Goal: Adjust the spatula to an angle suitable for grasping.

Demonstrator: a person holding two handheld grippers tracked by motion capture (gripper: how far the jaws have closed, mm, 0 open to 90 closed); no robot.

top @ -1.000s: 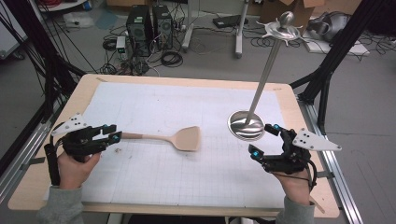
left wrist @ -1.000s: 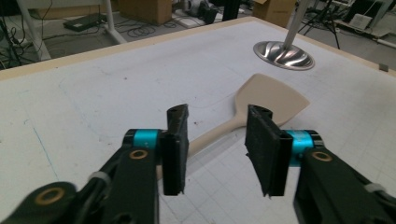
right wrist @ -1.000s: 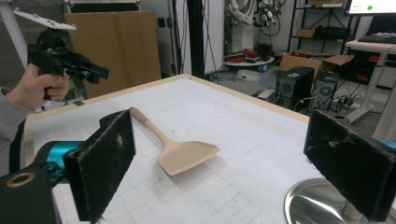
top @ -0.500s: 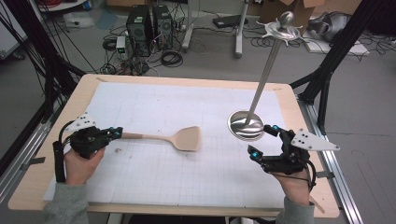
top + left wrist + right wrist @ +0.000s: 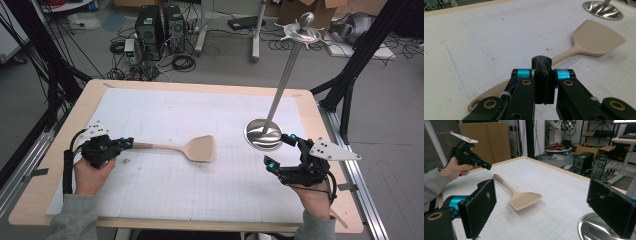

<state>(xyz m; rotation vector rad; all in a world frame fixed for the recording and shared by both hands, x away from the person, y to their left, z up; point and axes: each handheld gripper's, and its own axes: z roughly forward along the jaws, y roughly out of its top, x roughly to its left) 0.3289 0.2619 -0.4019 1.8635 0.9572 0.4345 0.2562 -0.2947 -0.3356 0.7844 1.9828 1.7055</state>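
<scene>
A beige spatula (image 5: 196,148) lies flat on the white gridded mat (image 5: 210,190), blade to the right and handle pointing left. My left gripper (image 5: 127,144) is shut with nothing between its jaws. In the left gripper view the left gripper (image 5: 541,61) hovers just over the handle while the spatula's blade (image 5: 596,37) lies ahead. My right gripper (image 5: 280,151) stands open beside a round steel stand base (image 5: 262,135). In the right gripper view its pads (image 5: 480,207) frame the spatula (image 5: 524,200) and the left gripper (image 5: 487,166) raised above the handle's end.
A slanted steel pole (image 5: 282,80) rises from the base to a small metal dish (image 5: 300,31) above the table's far right. The wooden table edge (image 5: 200,86) borders the mat. Computers, cables and boxes sit on the floor beyond.
My left gripper has moved a little to the right, over the spatula handle's end. The spatula, the stand and my right gripper have stayed put.
</scene>
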